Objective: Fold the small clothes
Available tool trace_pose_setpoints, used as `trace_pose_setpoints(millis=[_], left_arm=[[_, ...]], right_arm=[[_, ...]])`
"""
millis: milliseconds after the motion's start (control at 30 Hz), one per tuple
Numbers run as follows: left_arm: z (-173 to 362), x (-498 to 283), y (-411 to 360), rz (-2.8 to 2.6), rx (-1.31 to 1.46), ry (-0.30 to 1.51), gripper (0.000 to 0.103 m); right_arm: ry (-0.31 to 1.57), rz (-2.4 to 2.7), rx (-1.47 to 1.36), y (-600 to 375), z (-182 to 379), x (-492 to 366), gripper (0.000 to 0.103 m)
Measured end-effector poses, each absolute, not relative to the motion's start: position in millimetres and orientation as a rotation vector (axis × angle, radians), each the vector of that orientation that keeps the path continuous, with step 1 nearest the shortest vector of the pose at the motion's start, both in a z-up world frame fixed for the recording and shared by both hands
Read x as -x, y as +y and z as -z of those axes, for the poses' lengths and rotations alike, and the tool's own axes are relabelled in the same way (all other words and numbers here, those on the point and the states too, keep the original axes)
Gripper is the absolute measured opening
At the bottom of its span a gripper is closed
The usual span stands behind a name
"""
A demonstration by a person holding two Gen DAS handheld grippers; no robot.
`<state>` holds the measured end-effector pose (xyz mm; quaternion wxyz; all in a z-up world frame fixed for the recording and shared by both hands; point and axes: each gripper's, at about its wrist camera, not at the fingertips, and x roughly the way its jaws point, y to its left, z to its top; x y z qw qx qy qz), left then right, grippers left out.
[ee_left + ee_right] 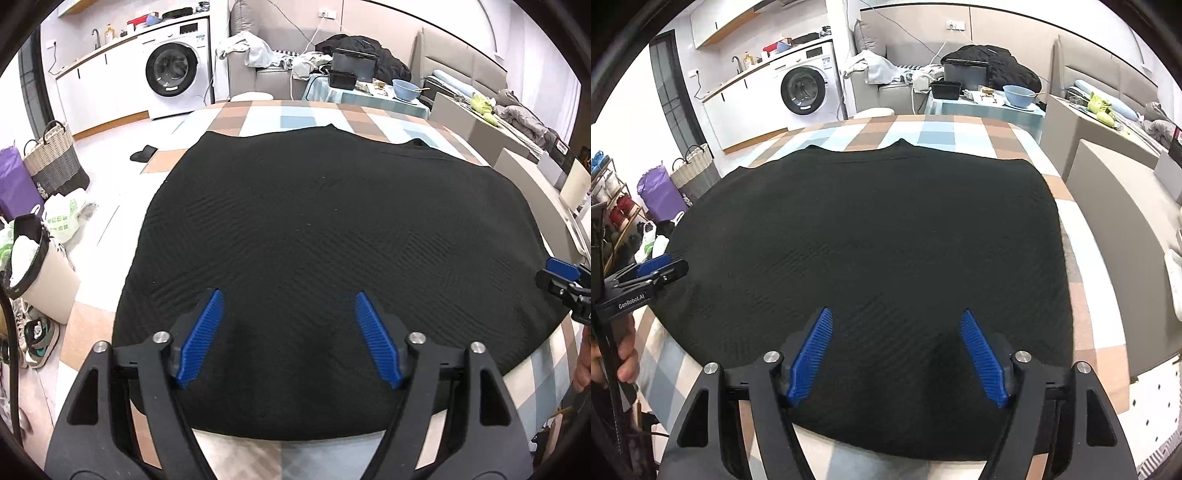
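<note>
A black knitted garment (332,240) lies spread flat over a table with a checked cloth (266,114), and shows again as the black garment (864,236) in the right wrist view. My left gripper (290,299) hovers over its near edge, its blue pads spread wide with nothing pinched between them. My right gripper (897,317) stands likewise open above the near edge, further right. Each gripper appears at the side of the other's view: the right gripper (565,277) and the left gripper (661,269).
A washing machine (177,70) stands at the back left, and a sofa (266,48) piled with clothes sits behind the table. A bin (40,273), bags and a woven basket (55,158) crowd the floor at left. A side table holds a blue bowl (406,88).
</note>
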<state>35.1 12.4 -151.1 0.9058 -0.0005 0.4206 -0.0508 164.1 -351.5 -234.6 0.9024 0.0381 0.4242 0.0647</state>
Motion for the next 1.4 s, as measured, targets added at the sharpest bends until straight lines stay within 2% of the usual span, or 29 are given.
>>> trace_pose_setpoints(millis=[167,467,933,1400], left_arm=[[152,-26,-1,0.123,-0.040,0.861,0.081],[159,-22,-20,0.136,-0.070,0.887,0.081],[173,-22,-19,0.175,-0.050,0.932,0.082],[171,7,26,0.138,0.011,0.911,0.082]], right_arm=[[0.881,-0.159,-0.073,-344,239,-160,0.078],[0.912,-0.150,-0.034,-342,254,-166,0.086],[0.943,-0.126,0.011,-341,263,-168,0.088],[0.928,0.039,0.056,-381,260,-142,0.089]])
